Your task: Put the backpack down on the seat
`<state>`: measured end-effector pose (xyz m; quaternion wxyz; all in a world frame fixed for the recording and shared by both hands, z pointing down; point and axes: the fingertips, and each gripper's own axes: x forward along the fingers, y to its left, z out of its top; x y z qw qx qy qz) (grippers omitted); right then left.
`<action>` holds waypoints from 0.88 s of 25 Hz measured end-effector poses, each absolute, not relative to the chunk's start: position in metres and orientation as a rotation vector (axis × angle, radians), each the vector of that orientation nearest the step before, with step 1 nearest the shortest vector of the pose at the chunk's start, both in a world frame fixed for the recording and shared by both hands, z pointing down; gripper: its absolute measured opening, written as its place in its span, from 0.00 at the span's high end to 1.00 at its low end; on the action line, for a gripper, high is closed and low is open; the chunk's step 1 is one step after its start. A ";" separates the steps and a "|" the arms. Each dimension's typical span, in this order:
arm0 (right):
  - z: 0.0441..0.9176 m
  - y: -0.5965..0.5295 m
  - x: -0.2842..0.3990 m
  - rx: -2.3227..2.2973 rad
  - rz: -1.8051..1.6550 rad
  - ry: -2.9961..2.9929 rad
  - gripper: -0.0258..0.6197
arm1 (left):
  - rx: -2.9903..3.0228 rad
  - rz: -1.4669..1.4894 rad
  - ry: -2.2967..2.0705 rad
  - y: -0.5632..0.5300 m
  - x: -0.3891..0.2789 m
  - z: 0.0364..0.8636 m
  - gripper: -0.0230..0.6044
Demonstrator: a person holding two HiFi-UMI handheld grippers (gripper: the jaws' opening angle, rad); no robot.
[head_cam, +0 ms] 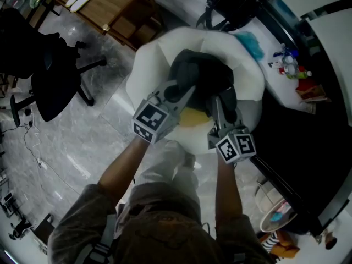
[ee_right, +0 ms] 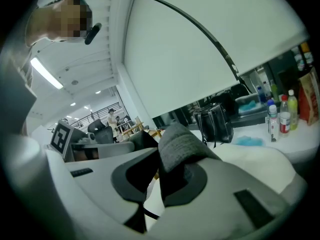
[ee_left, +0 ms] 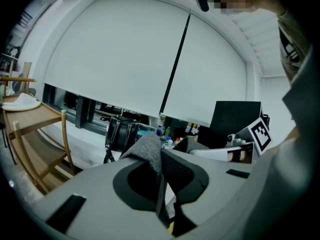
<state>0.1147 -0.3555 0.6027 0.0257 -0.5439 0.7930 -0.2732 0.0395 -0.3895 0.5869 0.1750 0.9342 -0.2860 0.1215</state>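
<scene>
Grey floor [head_cam: 110, 109] lies open beside seat [head_cam: 151, 65] (backpack [head_cam: 203, 78] above).

The backpack [head_cam: 201, 76] is dark grey, the seat [head_cam: 154, 59] white, the floor [head_cam: 66, 147] pale veined grey.

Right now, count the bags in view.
2: the grey backpack over the white seat; a black bag on the counter behind it. Others may be hidden.
</scene>
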 end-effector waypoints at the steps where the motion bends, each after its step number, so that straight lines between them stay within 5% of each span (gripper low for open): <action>1: 0.606 -0.357 0.115 -1.688 -0.845 2.450 0.91 | 2.646 0.346 -0.807 -0.391 0.040 0.590 0.92; 22: 0.692 -0.398 0.128 -1.791 -0.915 2.384 0.90 | 2.599 0.390 -0.781 -0.423 0.062 0.673 0.92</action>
